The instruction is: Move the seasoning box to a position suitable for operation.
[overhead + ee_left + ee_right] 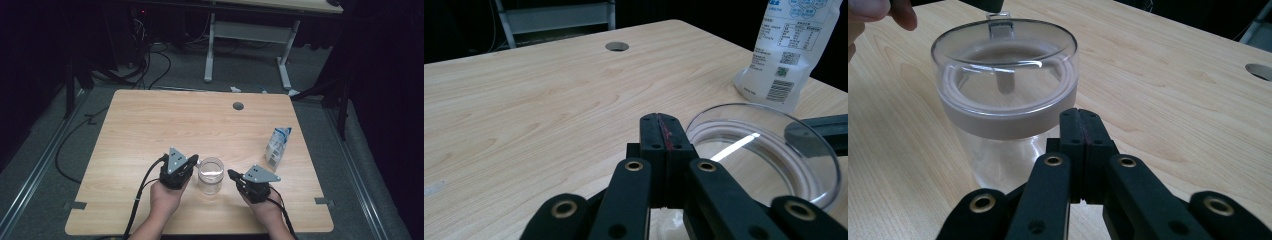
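Observation:
A clear glass jar [210,176] with a transparent lid stands upright near the table's front edge, between my two grippers. In the right gripper view the jar [1004,95] shows a pale band under its lid. In the left gripper view its lid [764,150] lies just right of my jaws. My left gripper [193,160] sits to the jar's left, jaws pressed together with nothing between them [663,135]. My right gripper [232,174] sits to the jar's right, also shut and empty [1079,125]. Neither touches the jar.
A white and blue pouch [277,146] stands at the table's right side, seen close in the left gripper view [786,50]. A round cable hole [238,106] lies at the far edge. The wooden table [150,125] has bare room at left and back.

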